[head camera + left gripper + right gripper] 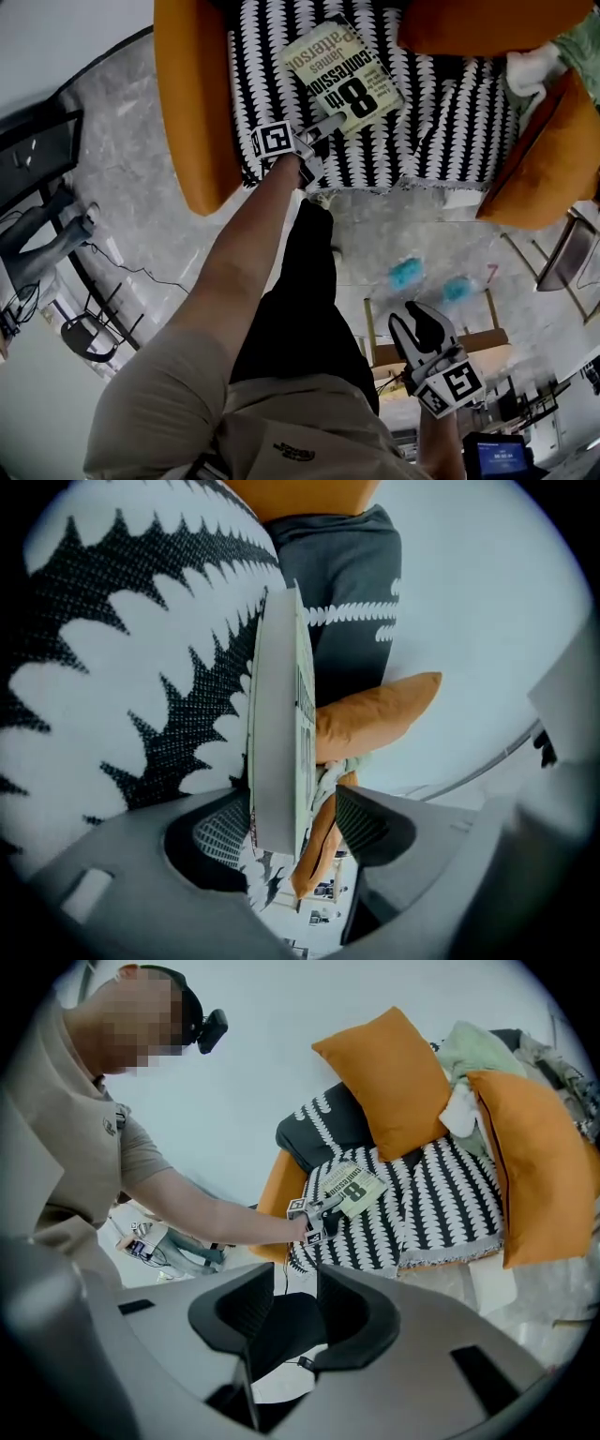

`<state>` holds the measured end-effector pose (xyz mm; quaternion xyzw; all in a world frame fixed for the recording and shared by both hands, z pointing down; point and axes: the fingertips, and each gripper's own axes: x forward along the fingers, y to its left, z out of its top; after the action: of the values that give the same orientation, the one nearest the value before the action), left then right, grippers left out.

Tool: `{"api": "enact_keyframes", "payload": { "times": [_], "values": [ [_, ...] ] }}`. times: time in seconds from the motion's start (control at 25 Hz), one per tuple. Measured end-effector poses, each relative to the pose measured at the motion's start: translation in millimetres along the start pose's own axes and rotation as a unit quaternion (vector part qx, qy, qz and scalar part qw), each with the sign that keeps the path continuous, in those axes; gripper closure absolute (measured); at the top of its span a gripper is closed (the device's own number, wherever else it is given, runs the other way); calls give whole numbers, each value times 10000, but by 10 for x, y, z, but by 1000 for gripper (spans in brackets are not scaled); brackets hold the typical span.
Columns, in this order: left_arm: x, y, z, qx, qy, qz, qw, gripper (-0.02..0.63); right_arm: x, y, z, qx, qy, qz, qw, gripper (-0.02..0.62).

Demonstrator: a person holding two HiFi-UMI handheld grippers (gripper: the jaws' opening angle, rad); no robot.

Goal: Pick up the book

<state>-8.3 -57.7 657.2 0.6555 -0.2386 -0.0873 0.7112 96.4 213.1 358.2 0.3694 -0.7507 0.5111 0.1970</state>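
Fabric covers nearly everything ahead of the left gripper [323,142]. A throw [272,84] patterned in black and white toothed stripes drapes the seat. Smooth orange upholstery forms the rounded chair arm [192,103] just to that gripper's left. One book [342,77], a flat rectangular paperback with a cream cover and heavy black print, lies on the throw. Its near corner reaches in between the left gripper's grey plastic jaws.

Those jaws are spread wide. In the left gripper view the book's pale page edge stands upright between the ribbed pads [220,836], close beside one and clear of the other, so it is not pinched. Beyond the book from that gripper sit two plump orange cushions, one [394,1082] leaning against the chair back and one [534,1176] on the far side. A crumpled pale green cloth [483,1049] and a white cloth [459,1110] are bunched between them.

The right gripper [410,319] hangs well back from the chair over grey marbled floor [141,159], beside the person's black trouser leg [300,300]. Its jaws are also spread, with nothing between them. Each gripper carries one cube with square black-and-white markers, two in all [274,139] [455,384]. Two small blue things [406,274] [457,289] lie on the floor just ahead of the right gripper, too blurred to name.
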Motion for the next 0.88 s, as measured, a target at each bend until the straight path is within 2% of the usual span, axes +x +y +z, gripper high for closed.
{"api": "enact_keyframes", "payload": {
  "times": [0.12, 0.2, 0.28, 0.64, 0.88],
  "values": [
    [123, -19, 34, -9, -9, -34, 10000, 330, -3, -40, -38, 88, 6, -4, 10000, 446],
    [189, -5, 39, -16, 2, 12, 10000, 364, 3, -69, -78, 136, 22, -15, 9999, 446],
    [247, 40, 25, -32, 24, 86, 10000, 440, 32, -95, -125, 189, 26, -35, 9998, 446],
    [179, 114, 53, -43, -115, 21, 9999, 448, 192, -177, -191, 290, -18, -39, 9996, 448],
    [23, -290, -60, -37, -112, -171, 9998, 449, 31, -20, -50, 134, -170, 18, 9998, 448]
  ]
}}
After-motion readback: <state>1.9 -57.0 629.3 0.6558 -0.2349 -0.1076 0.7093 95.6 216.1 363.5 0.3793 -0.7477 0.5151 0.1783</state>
